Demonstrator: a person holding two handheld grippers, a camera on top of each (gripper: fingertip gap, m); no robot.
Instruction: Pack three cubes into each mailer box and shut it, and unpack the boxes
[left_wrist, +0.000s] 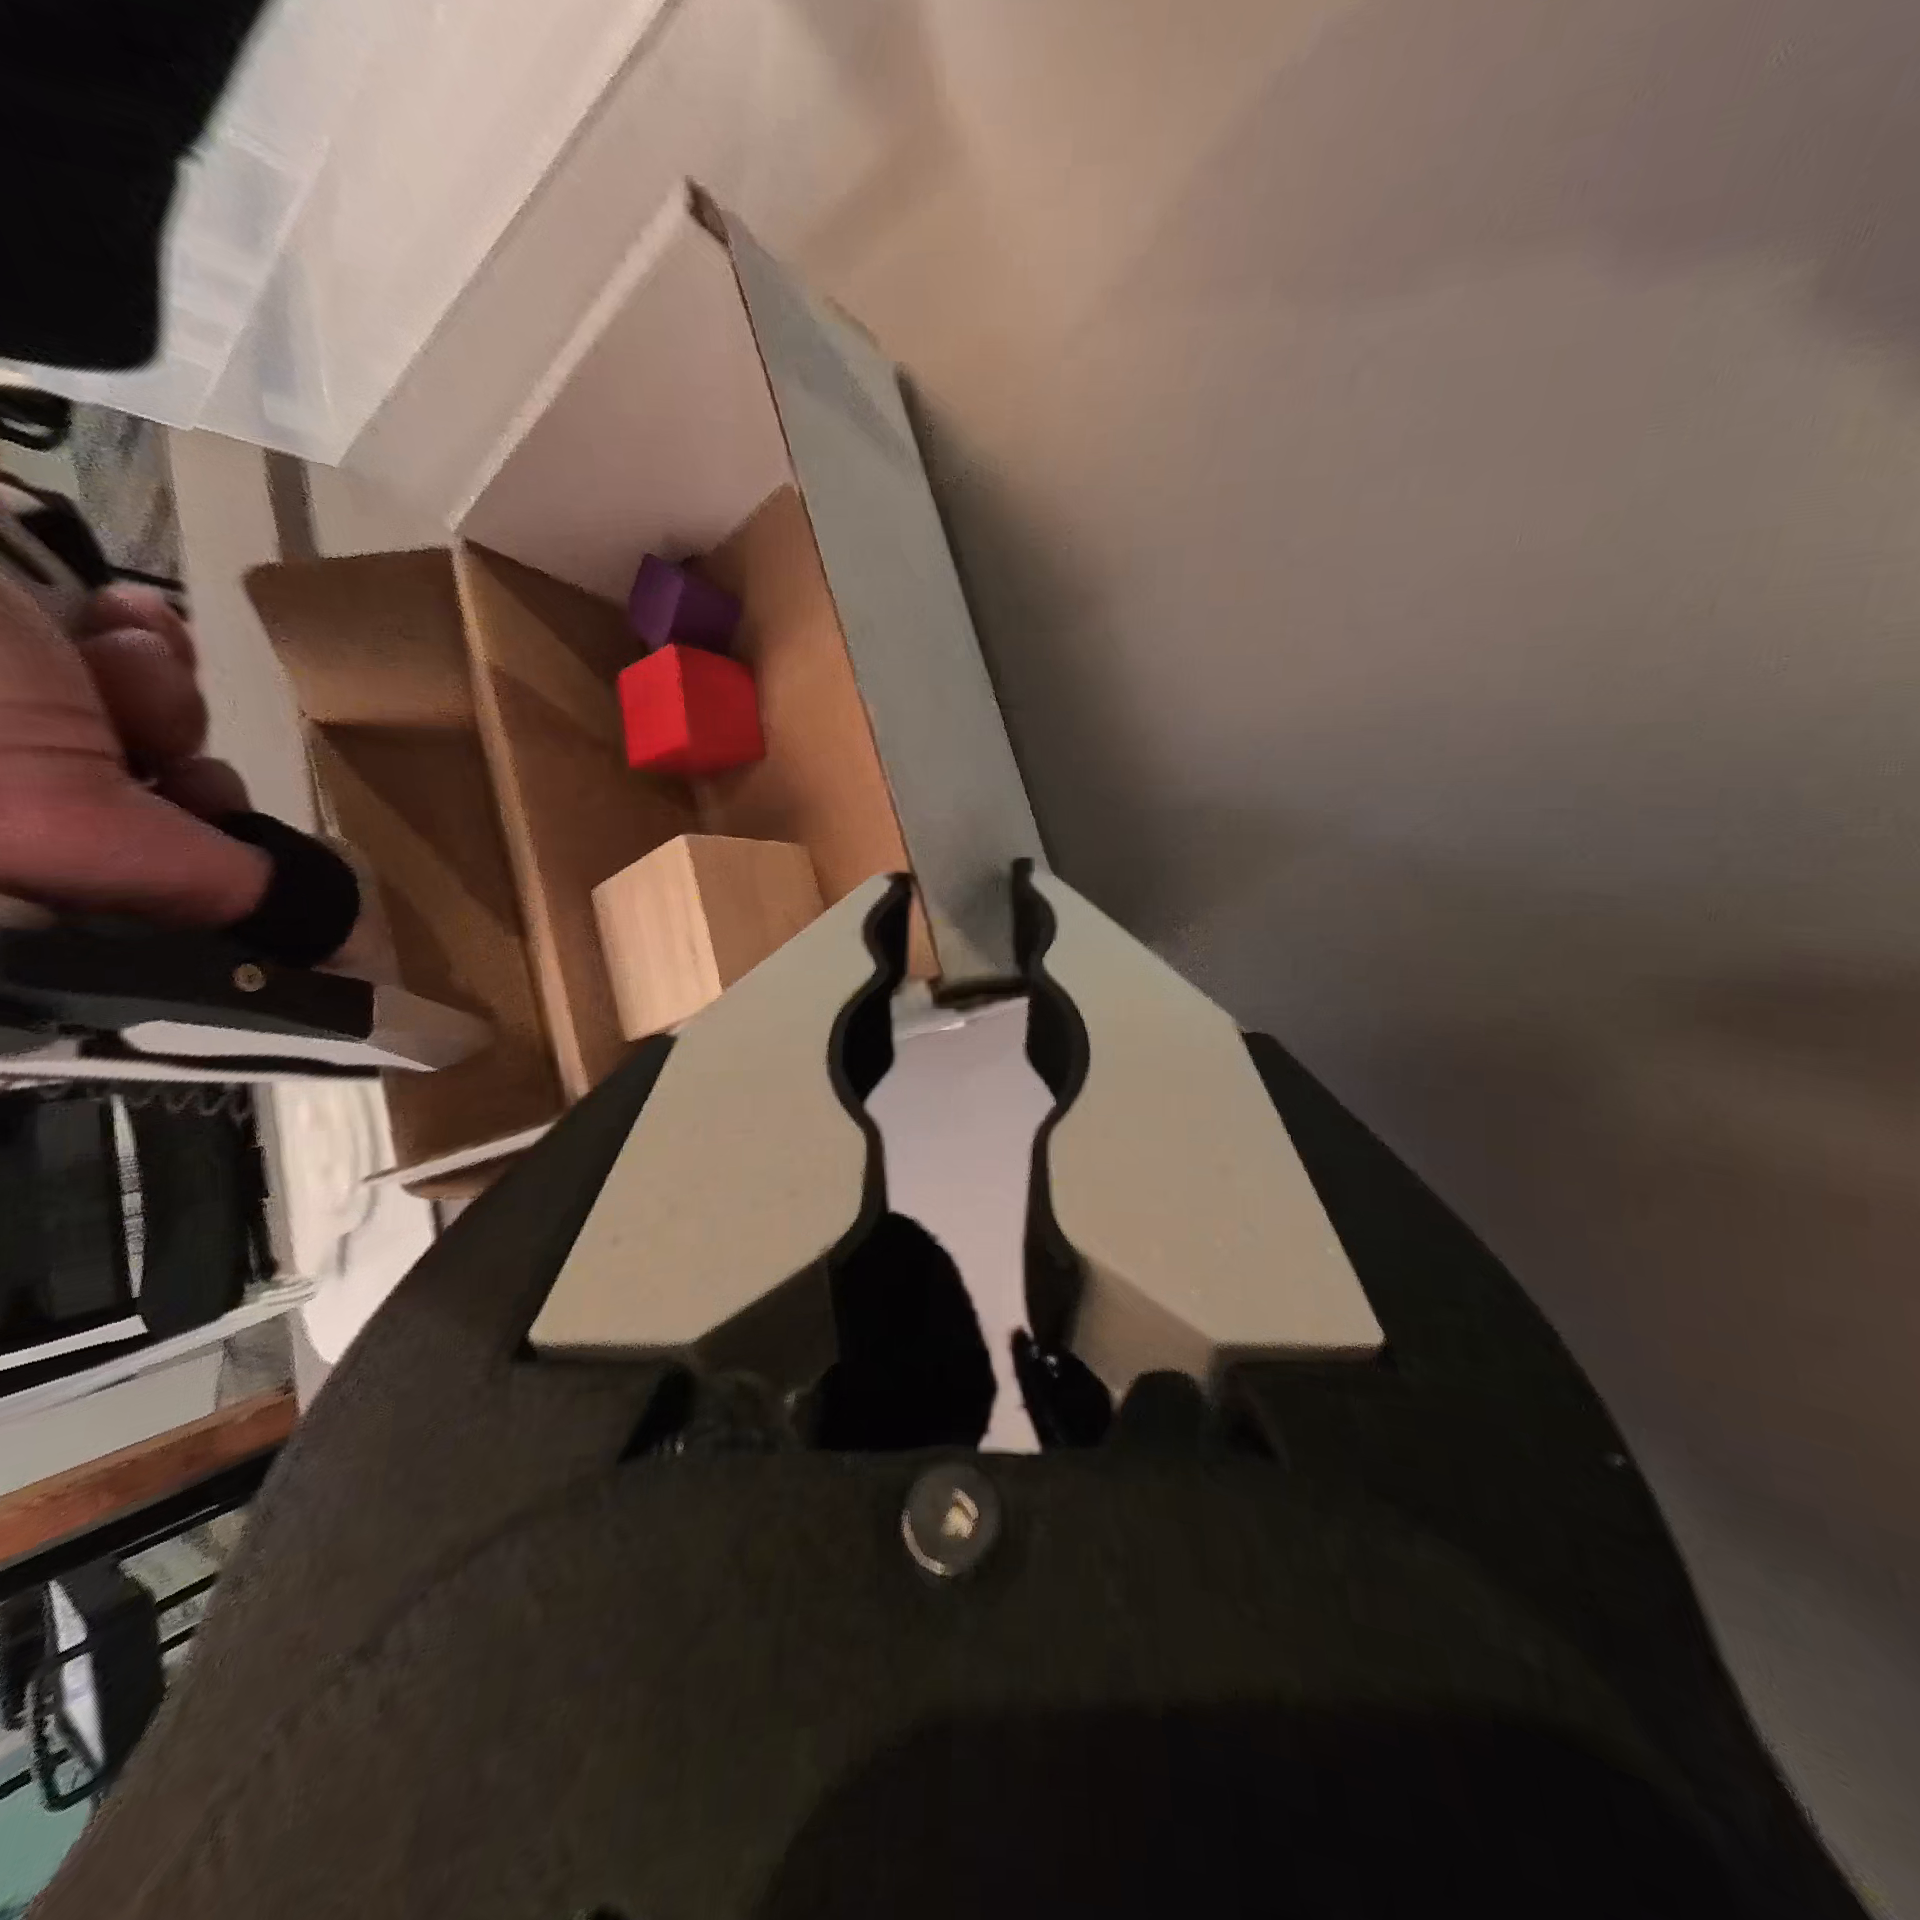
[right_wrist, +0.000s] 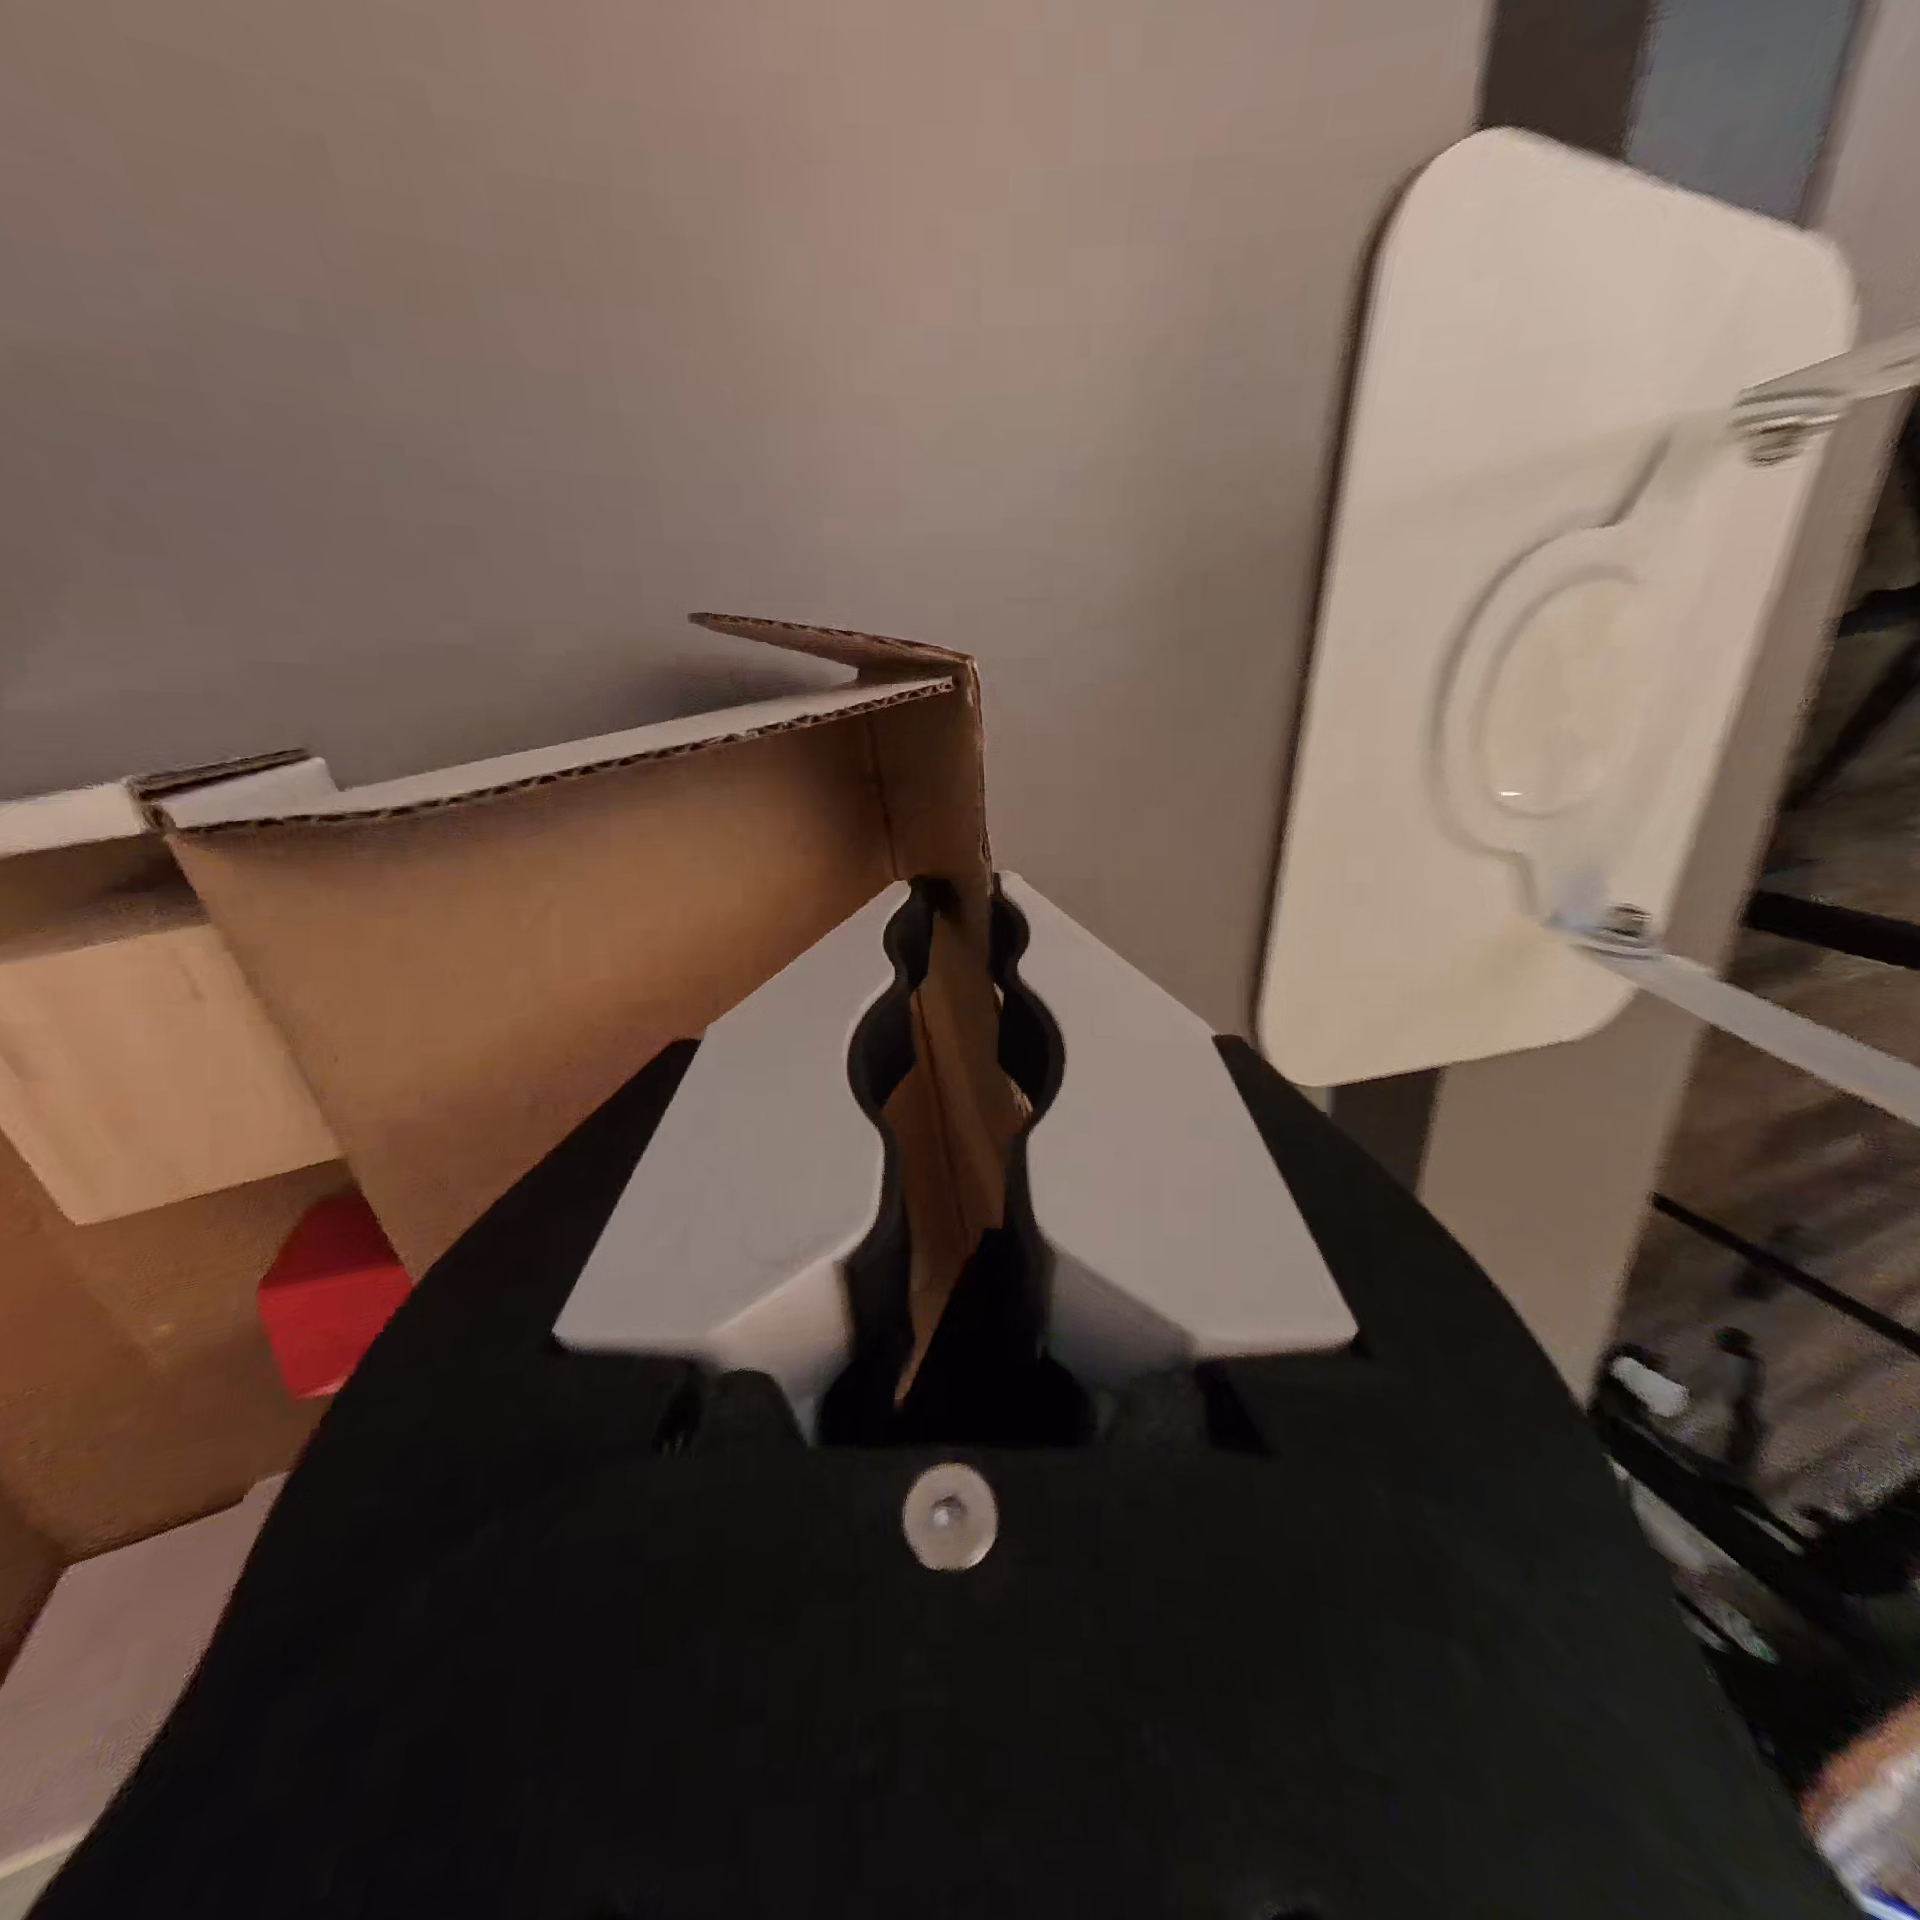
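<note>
Both claws pinching cardboard of the open mailer box (left_wrist: 665, 343) tilted on the grey counter (left_wrist: 1455, 520): left claw (left_wrist: 961, 914) narrowly parted around a white flap edge (left_wrist: 894, 582), right claw (right_wrist: 966, 904) clamped on a brown side flap (right_wrist: 935, 810), seemingly steadying it with purple cube (left_wrist: 681, 613), red cube (left_wrist: 691, 709), natural-wood cube (left_wrist: 660, 948) inside.

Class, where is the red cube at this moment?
In the left wrist view the red cube lies inside the open mailer box, between the purple cube and the plain wooden cube.
</note>
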